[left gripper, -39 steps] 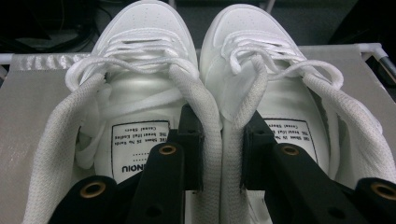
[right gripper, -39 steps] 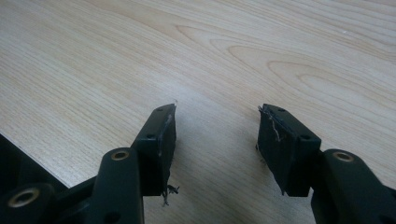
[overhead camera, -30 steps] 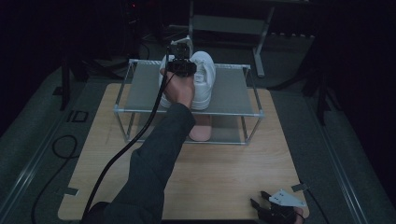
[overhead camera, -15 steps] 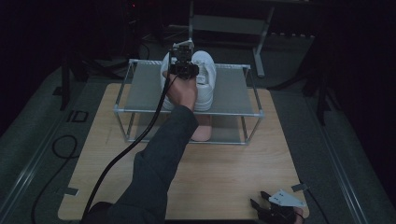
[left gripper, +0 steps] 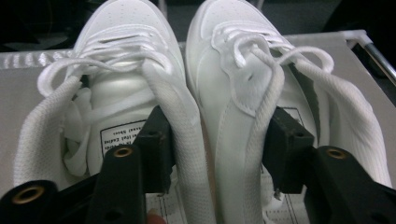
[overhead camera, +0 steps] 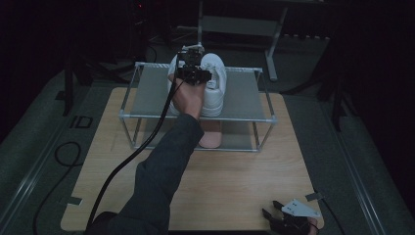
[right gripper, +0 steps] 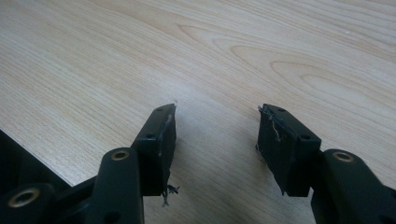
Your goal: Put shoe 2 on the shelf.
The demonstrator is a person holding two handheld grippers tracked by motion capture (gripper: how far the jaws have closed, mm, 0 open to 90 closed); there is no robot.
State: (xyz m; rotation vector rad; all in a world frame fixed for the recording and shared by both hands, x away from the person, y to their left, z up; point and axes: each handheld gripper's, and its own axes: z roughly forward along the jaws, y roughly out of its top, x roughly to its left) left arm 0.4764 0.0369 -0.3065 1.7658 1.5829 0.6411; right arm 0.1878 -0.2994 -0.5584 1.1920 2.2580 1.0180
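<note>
Since the earlier frames little has shifted: the left gripper sits at the same spot over the white sneakers, and the right gripper has kept to the near right corner of the table. What has changed is the left jaws, which have just been opening.

The pair of sneakers stands side by side on the top shelf of a small metal rack, toes pointing away from the person, roughly at the middle of the shelf and a little left. To either side of the shoes the shelf is bare, with more room on the right than on the left. The rack's thin rails run along the shelf edges, and the front rail lies just below the heels. On the lower shelf a pinkish shoe lies partly hidden by the forearm.

In the left gripper view the jaws stand wide, one inside the left sneaker and the other inside the right sneaker, with the two inner collars between them. The pads lie close to the fabric but no longer squeeze it together; nothing is gripped.

The right gripper's jaws are spread wide over bare wood with nothing between them, close to the table's near edge.

Light wood-grain board covers the table, and the rack stands at its far side. Grey floor surrounds it, a black cable trails back toward the person, and the room behind is dark.
</note>
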